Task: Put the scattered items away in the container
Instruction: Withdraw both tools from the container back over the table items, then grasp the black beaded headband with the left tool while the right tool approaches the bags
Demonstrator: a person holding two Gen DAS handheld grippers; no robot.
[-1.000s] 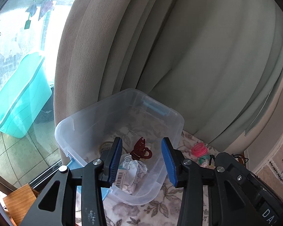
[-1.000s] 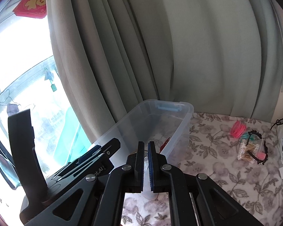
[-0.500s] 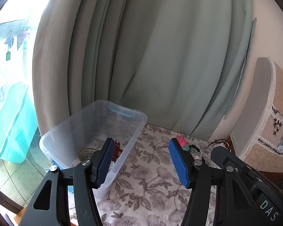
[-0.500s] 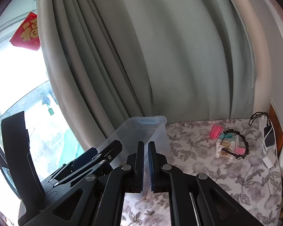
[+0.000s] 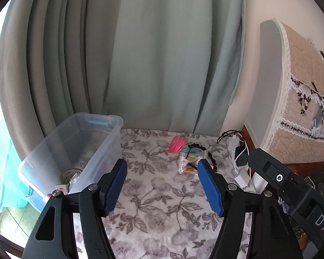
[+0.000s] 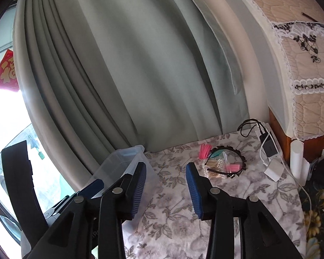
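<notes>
We are seeing the left gripper (image 5: pixel 162 183) sitting at the bottom centre of its own view with its blue pads spread wide and nothing between them, hanging over the floral cloth (image 5: pixel 157 194). The clear plastic container (image 5: pixel 75 142) is standing at the left middle of that frame, against the grey-green curtain (image 5: pixel 151 54); inside it, at its near end, we are making out a tape roll (image 5: pixel 70 173) and crumpled paper (image 5: pixel 75 178) with a barcode label, partly hidden by the wall. Right of centre the scattered items are lying on the cloth, well apart from the container: a pink bundle (image 5: pixel 177 143), a clear packet of cotton swabs (image 5: pixel 190 161), and a black headband (image 5: pixel 207 155) looping around it. Chargers and cables (image 5: pixel 239 157) are sitting at the right edge of the cloth. In the right wrist view the right gripper (image 6: pixel 166 187) is also gaping open and empty at the bottom centre, the container (image 6: pixel 127 161) just behind its left finger, the swab packet (image 6: pixel 218 164) and headband (image 6: pixel 226 161) lying right of centre, and the pink bundle (image 6: pixel 204 150) just beyond them.
</notes>
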